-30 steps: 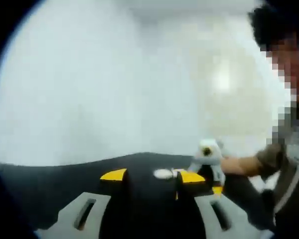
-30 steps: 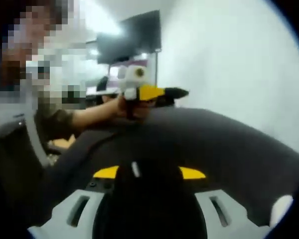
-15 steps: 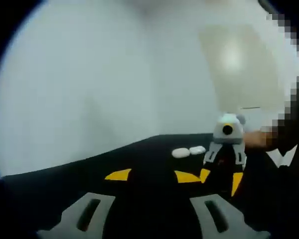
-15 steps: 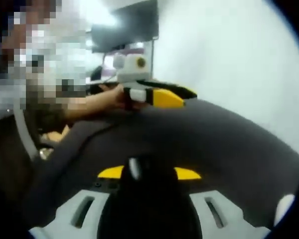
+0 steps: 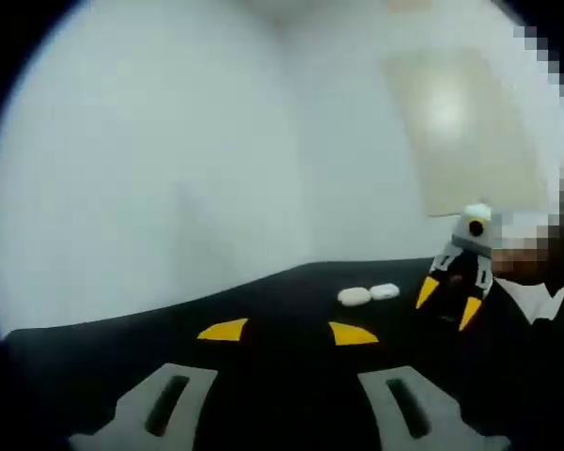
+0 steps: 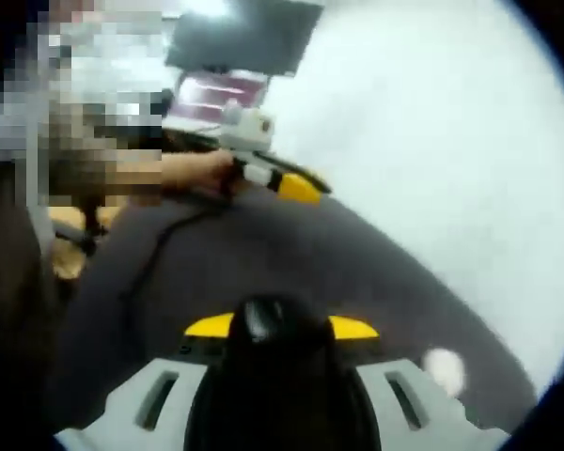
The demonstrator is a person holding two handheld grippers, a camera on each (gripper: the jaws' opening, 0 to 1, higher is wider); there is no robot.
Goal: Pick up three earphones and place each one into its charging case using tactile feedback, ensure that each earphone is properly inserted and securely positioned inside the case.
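Note:
Two small white oval pieces (image 5: 354, 296) (image 5: 385, 292), blurred, lie side by side on the black table (image 5: 122, 338), ahead of my left gripper (image 5: 289, 332). Its yellow-tipped jaws stand apart with nothing between them. My right gripper (image 5: 449, 301) hovers just right of the white pieces, held by a hand. In the right gripper view, my right gripper (image 6: 282, 327) holds a small dark rounded earphone (image 6: 263, 318) with a pale glint between its jaws. The left gripper (image 6: 263, 169) shows far across the table. A white blob (image 6: 444, 368) lies on the table near right.
A person's forearm (image 6: 179, 174) reaches in behind the left gripper. A dark screen (image 6: 244, 38) hangs on the wall beyond. A pale wall rises behind the table's far edge (image 5: 263, 274). A thin cable (image 6: 155, 249) runs over the table.
In the left gripper view the right gripper has drawn away to the right, baring both white pieces. The right gripper view has swung, so the left gripper looks farther and the white blob nearer the middle.

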